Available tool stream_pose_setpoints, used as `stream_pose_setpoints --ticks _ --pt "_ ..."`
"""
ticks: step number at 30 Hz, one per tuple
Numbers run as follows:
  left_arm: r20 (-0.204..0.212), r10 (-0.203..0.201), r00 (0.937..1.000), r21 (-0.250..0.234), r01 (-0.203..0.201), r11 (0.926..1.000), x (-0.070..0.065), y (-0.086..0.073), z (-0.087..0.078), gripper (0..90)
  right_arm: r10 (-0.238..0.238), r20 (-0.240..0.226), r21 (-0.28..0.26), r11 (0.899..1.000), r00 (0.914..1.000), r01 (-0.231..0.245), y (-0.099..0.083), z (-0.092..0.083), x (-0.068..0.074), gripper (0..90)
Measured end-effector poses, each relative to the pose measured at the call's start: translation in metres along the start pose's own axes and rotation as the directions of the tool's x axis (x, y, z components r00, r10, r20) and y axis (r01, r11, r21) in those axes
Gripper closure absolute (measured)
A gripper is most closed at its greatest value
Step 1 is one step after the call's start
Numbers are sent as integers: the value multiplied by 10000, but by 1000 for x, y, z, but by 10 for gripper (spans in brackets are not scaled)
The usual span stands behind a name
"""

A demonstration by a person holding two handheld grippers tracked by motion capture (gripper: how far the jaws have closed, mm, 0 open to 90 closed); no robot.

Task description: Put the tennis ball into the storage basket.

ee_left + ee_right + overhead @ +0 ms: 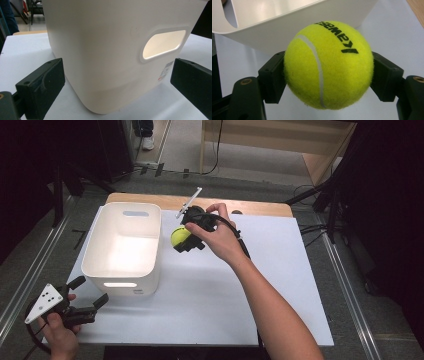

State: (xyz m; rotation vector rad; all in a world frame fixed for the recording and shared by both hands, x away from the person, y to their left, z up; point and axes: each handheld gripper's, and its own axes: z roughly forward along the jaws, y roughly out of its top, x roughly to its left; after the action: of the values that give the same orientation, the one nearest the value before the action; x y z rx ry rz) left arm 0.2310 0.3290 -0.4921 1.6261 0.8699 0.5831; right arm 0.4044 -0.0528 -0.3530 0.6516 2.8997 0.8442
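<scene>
Between right tongs (pixel 328 75), half-hidden tennis ball (pixel 179 236)

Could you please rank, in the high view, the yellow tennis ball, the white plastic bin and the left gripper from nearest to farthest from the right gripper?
1. Yellow tennis ball: clamped in the right gripper.
2. White plastic bin: just to its left, apart.
3. Left gripper: at the table's near left corner, jaws open.
</scene>
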Motion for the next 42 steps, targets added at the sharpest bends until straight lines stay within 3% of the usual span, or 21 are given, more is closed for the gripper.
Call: stream_pose_setpoints --ticks 42 --pt "15 -14 10000 -12 15 10000 1 0 0 0 -751 -348 -212 9970 9966 744 42 0 20 233"
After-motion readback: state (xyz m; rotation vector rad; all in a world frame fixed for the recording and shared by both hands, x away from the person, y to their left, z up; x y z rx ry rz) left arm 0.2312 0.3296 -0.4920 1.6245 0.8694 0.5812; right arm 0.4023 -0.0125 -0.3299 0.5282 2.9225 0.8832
